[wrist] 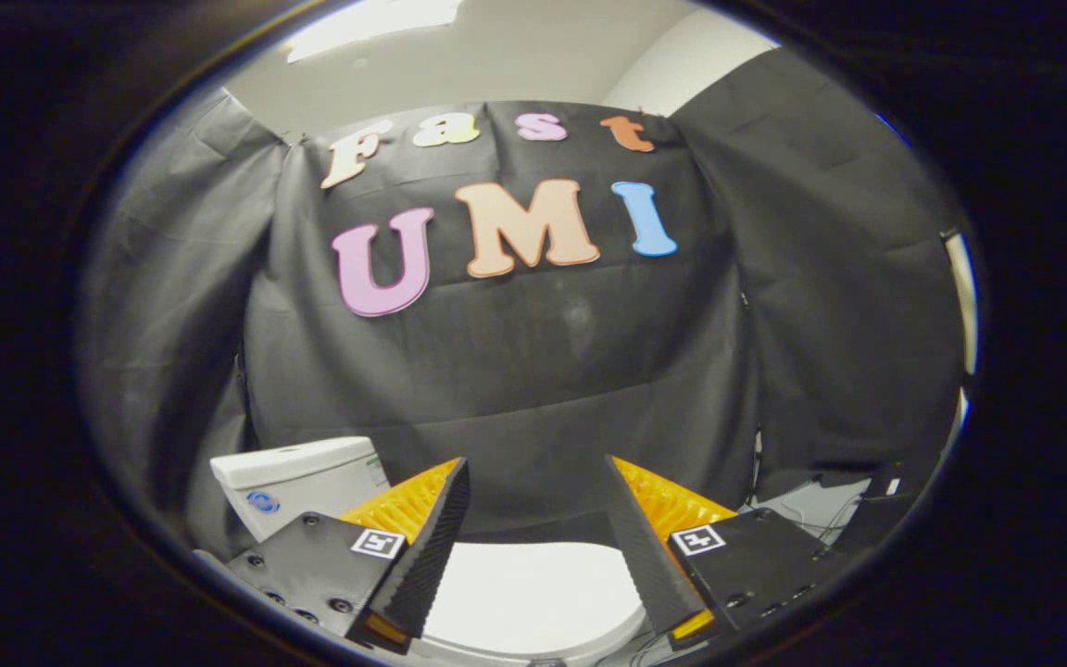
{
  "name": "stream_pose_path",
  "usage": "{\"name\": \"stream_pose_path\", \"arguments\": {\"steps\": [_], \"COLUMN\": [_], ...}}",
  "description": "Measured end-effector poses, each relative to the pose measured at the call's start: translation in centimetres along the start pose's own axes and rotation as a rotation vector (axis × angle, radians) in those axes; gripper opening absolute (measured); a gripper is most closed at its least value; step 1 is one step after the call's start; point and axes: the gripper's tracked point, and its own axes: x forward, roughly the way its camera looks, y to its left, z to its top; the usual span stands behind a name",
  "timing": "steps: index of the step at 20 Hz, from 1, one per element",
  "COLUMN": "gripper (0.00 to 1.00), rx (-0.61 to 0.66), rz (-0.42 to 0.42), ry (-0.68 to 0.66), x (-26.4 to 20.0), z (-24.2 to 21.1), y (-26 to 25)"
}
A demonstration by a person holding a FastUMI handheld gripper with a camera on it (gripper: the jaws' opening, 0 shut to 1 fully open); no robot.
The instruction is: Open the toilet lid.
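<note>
Toilet lid (533, 593) is what the job turns on, and in the gripper view it lies low between the two fingers of the claw (538, 547) and a little under them, a smooth white rounded surface. It looks flat and closed, though only part of it can be seen and its front edge is hidden by the fingers.

Claw fingers (422, 556) stand spread wide apart, black on their inner ribbed faces and orange on the outer ones, with nothing between them but air. Neither finger touches the lid; they seem to hover above it, pointing out over it toward the back of the booth.

Beyond the left finger and off to its side stands the white toilet tank (297, 482), with a small blue round mark on its front. Its placing to the left suggests the claw comes at the toilet from an angle, not straight on. Beyond the right finger, some cables (821, 519) and dark gear lie low against the cloth wall (543, 389), too dim to make out further.

As for progress, I judge the task is hardly begun: the lid appears down and ungripped. What is left is to lower the claw to the lid's edge, catch it, and swing it up toward the tank.
</note>
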Motion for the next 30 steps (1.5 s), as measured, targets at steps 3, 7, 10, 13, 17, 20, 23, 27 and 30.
{"name": "stream_pose_path", "arguments": {"steps": [3, 7, 10, 13, 17, 20, 23, 27, 30], "gripper": [0.88, 0.88, 0.88, 0.88, 0.88, 0.88, 0.88, 0.88, 0.88], "rx": [0.076, 0.196, 0.279, 0.386, 0.459, 0.527, 0.606, 0.697, 0.752], "rz": [-0.071, -0.211, -0.316, -0.346, -0.373, -0.391, -0.406, -0.432, -0.463], "ry": [-0.009, 0.009, 0.025, 0.050, 0.109, 0.149, 0.155, 0.157, 0.146], "x": [0.0, -0.4, -1.3, -1.9, -2.5, -3.2, -3.5, -4.5, -5.1], "z": [-0.9, -3.5, -6.0, -8.9, -12.5, -15.0, -16.8, -18.8, -19.6], "y": [-0.4, -2.2, -3.7, -3.7, -3.2, -2.6, -2.0, -1.5, -1.6]}}
